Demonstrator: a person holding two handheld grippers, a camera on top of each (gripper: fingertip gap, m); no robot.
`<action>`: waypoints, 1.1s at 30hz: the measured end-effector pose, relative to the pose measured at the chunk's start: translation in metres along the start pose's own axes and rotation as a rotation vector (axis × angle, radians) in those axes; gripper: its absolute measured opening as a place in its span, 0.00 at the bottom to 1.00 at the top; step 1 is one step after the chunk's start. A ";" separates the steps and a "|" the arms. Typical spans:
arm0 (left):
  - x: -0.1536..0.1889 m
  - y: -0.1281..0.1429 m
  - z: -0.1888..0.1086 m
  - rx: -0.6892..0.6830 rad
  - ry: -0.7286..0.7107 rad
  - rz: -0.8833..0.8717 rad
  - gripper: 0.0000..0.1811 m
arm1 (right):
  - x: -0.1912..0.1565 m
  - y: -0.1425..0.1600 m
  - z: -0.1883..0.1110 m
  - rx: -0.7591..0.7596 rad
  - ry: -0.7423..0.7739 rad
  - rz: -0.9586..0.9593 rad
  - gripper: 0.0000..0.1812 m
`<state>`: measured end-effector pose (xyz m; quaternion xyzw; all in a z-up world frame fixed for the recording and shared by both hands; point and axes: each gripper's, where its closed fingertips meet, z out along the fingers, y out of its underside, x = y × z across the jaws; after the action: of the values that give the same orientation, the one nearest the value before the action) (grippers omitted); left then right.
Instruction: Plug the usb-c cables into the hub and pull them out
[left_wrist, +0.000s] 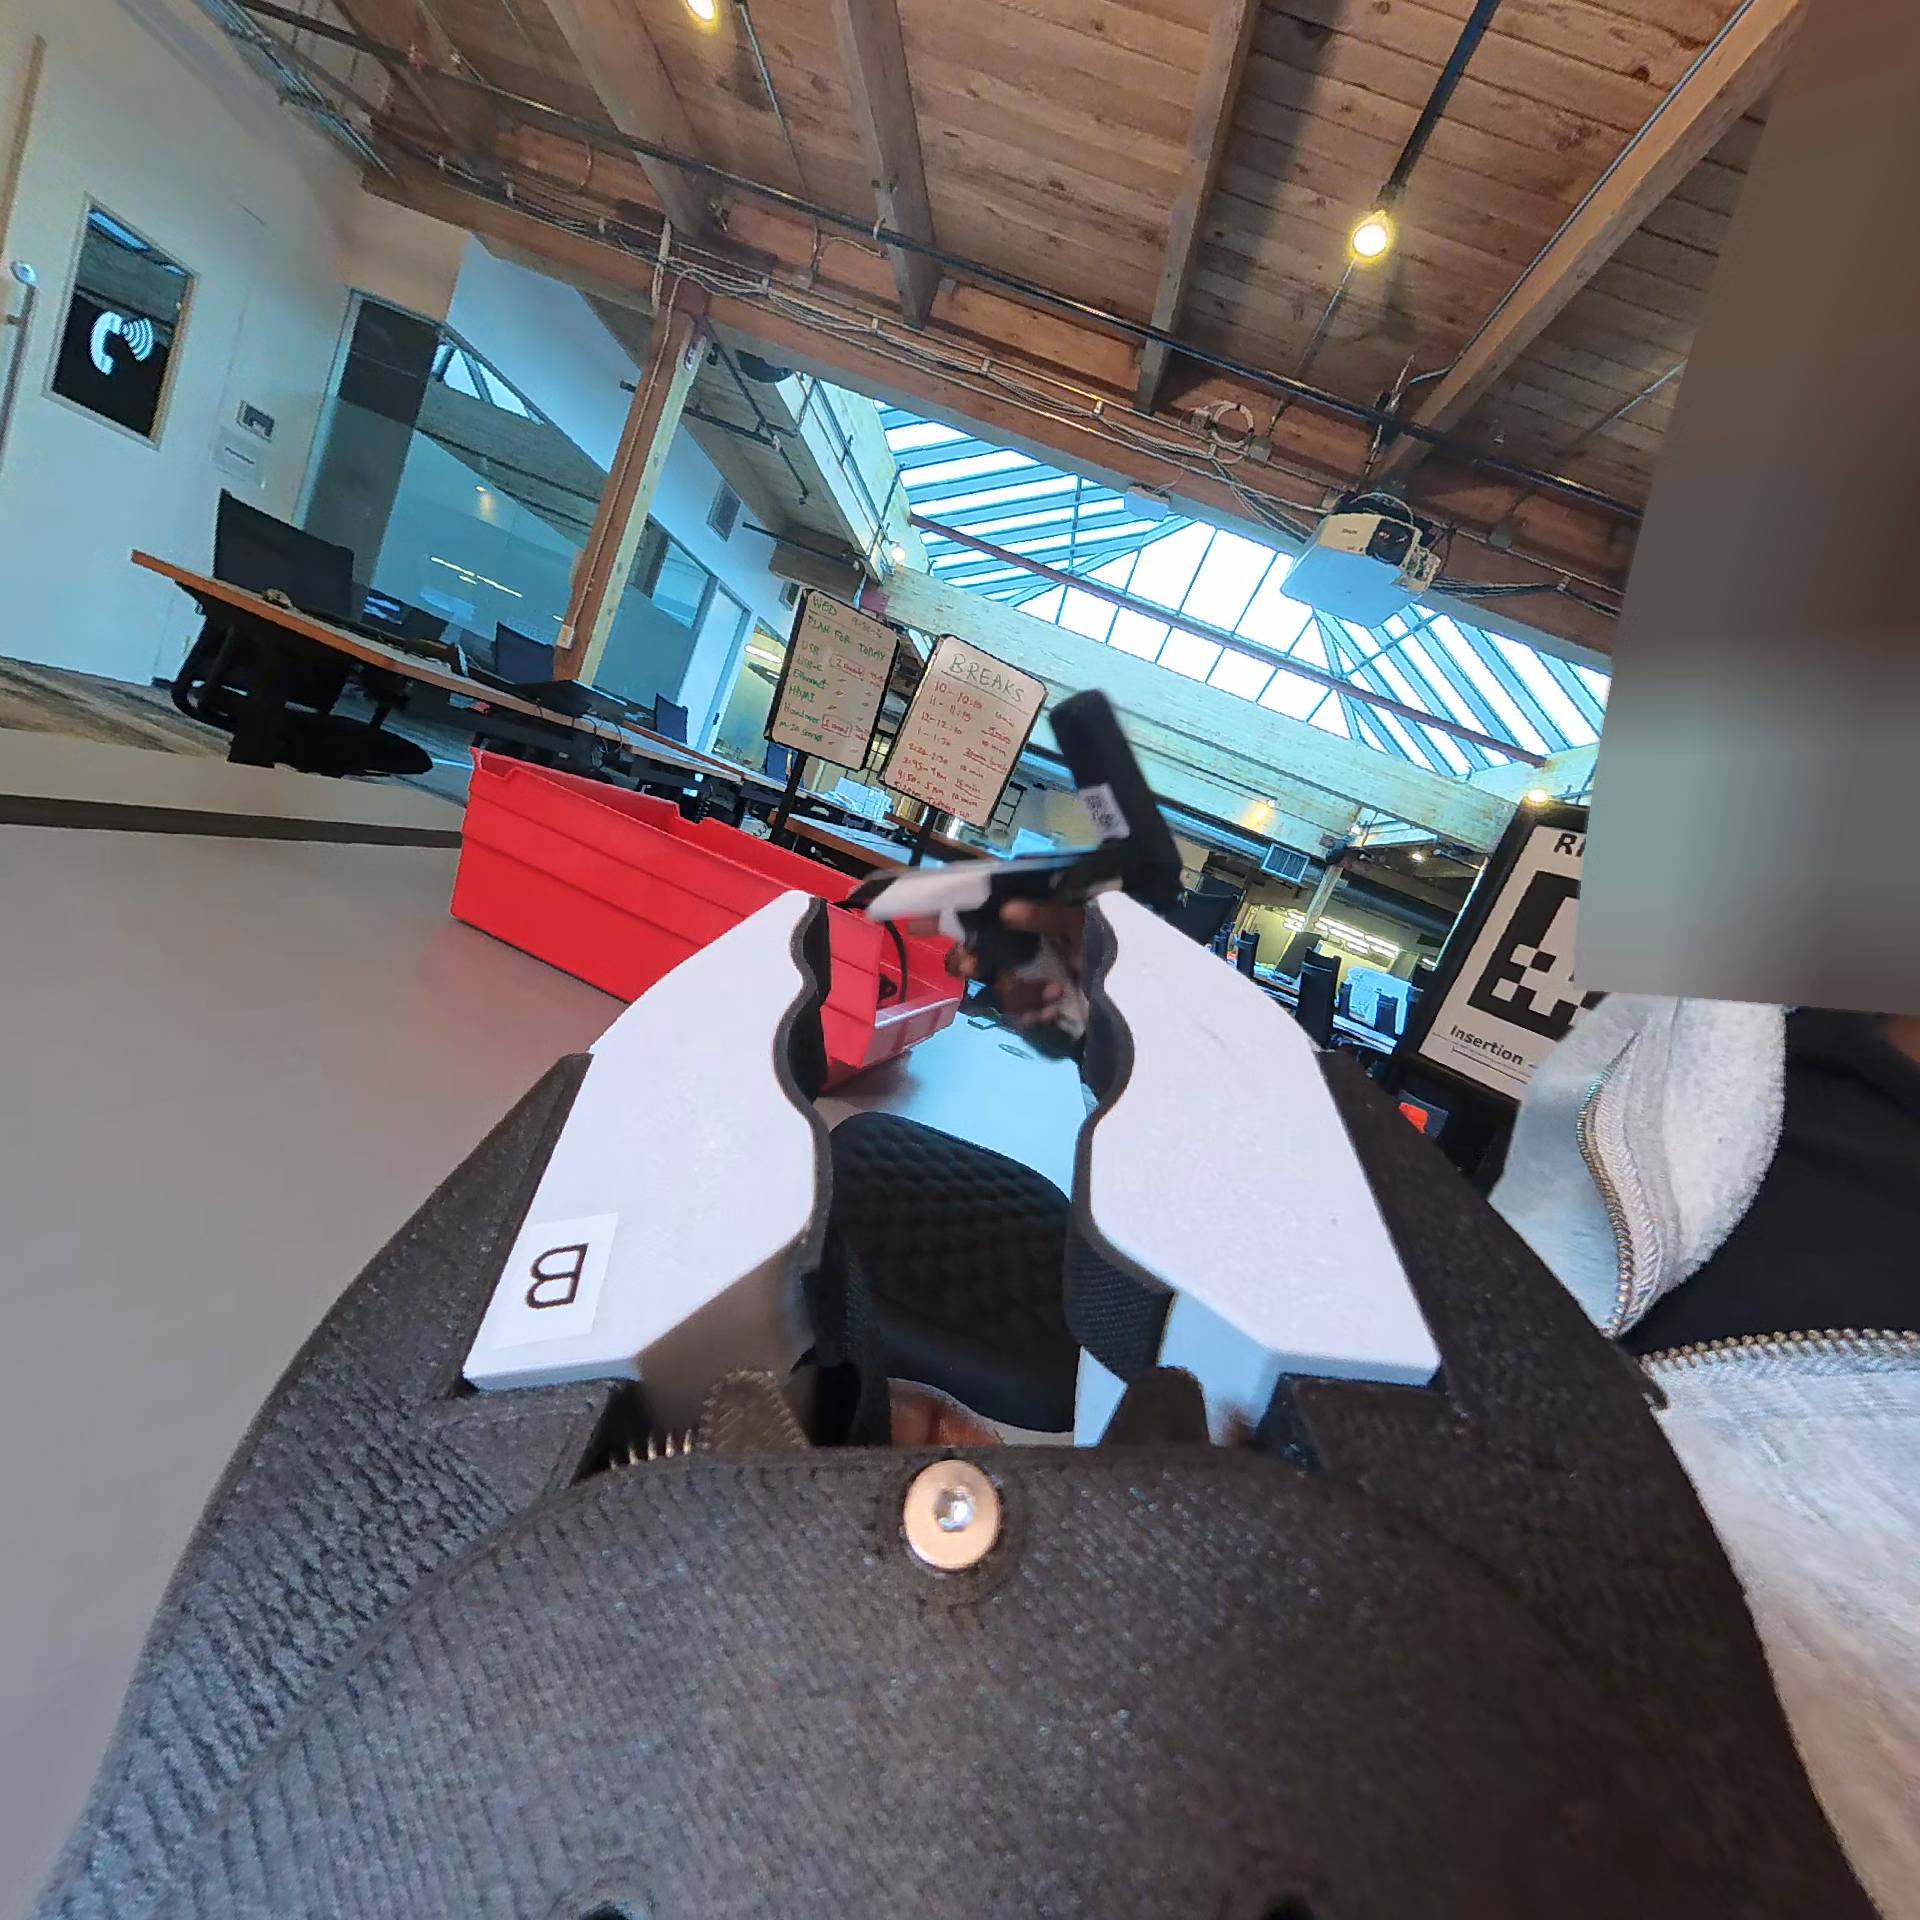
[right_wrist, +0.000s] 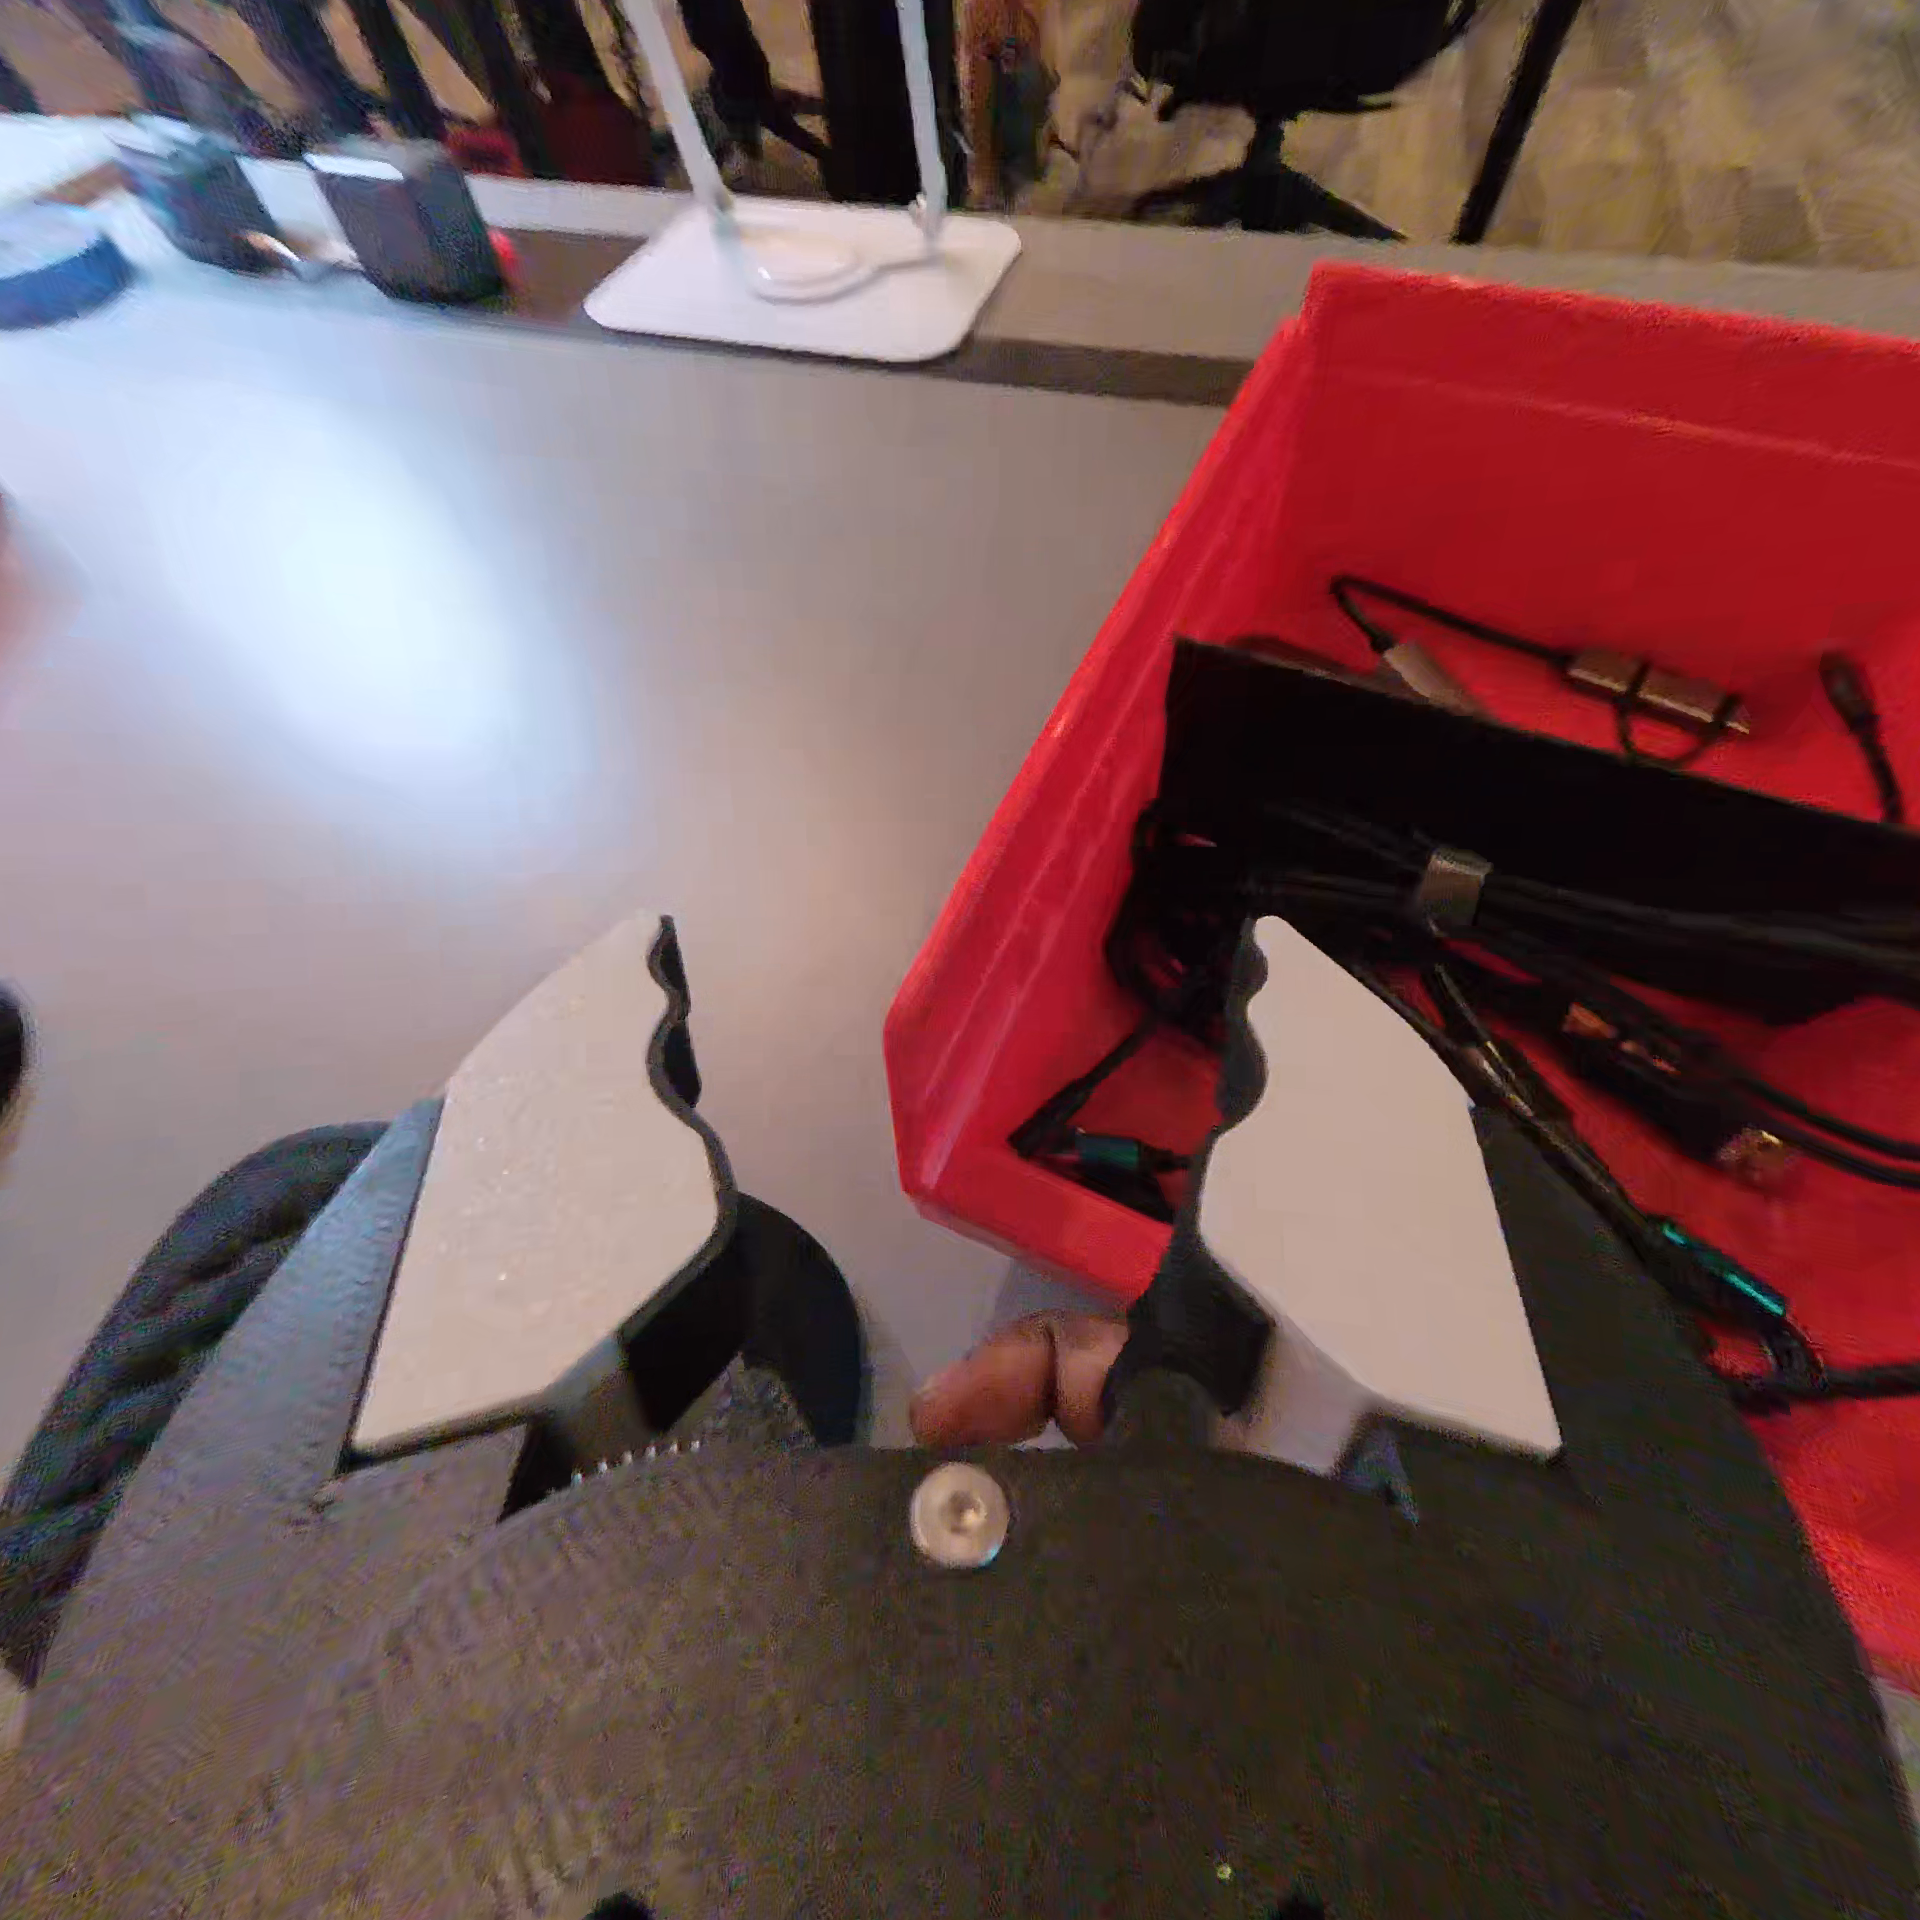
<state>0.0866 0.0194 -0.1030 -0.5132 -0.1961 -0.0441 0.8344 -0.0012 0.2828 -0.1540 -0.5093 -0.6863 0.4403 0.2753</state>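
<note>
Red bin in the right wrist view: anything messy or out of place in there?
Yes. The red bin holds a loose tangle of black cables, with a flat black box lying tilted across them rather than flat. Nothing looks spilled or damaged. Both grippers are open and empty: the right gripper, the left gripper.

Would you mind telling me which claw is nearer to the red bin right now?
Right. The right claw hangs open at the red bin's near corner, one finger over the cables inside. The left claw, also open, is farther back, the bin beyond its fingertips.
</note>
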 end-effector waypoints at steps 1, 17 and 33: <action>0.000 0.000 0.000 0.001 -0.001 0.002 0.26 | 0.002 0.010 0.009 -0.040 0.054 -0.014 0.51; 0.025 -0.005 -0.002 0.040 0.068 0.146 0.26 | -0.103 -0.002 0.109 -0.229 0.316 -0.339 0.12; 0.108 -0.010 -0.027 0.141 0.539 0.222 0.25 | -0.353 -0.025 0.185 -0.054 -0.251 -0.359 0.22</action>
<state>0.1909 0.0050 -0.0651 -0.4421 0.0873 -0.0737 0.8897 -0.0491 -0.1118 -0.1919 -0.3272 -0.8065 0.4255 0.2479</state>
